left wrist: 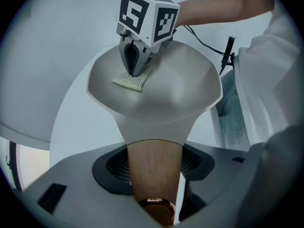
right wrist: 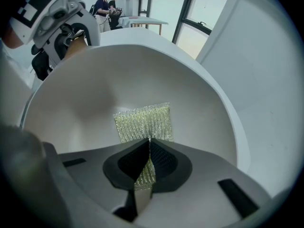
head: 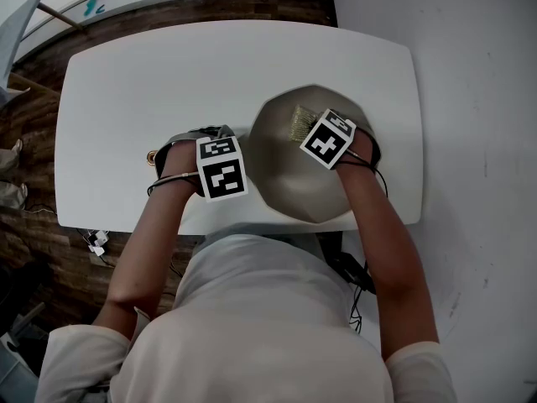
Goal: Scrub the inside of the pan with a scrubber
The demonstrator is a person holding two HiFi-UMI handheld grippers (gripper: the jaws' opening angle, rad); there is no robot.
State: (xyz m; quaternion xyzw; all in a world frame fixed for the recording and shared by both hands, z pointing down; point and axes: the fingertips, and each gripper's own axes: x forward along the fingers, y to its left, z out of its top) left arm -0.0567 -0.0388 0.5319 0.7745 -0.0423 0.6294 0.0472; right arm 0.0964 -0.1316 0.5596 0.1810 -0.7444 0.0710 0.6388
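A grey pan (head: 289,175) rests on the white table (head: 168,74), with its wooden handle (left wrist: 154,175) pointing left. My left gripper (head: 220,134) is shut on that handle (head: 189,145), whose brass end (left wrist: 156,210) shows close to the camera in the left gripper view. A yellow-green mesh scrubber (right wrist: 145,122) lies flat against the pan's inner wall (right wrist: 90,103). My right gripper (right wrist: 148,141) is shut on the scrubber's near edge and presses it down inside the pan (left wrist: 180,94). In the left gripper view the right gripper (left wrist: 135,68) stands over the scrubber (left wrist: 132,81).
The pan sits near the table's front right corner, and its rim overhangs the front edge (head: 218,221). Wooden floor (head: 25,141) lies to the left and a white wall to the right. Two people (right wrist: 107,4) stand far off by another table (right wrist: 140,22).
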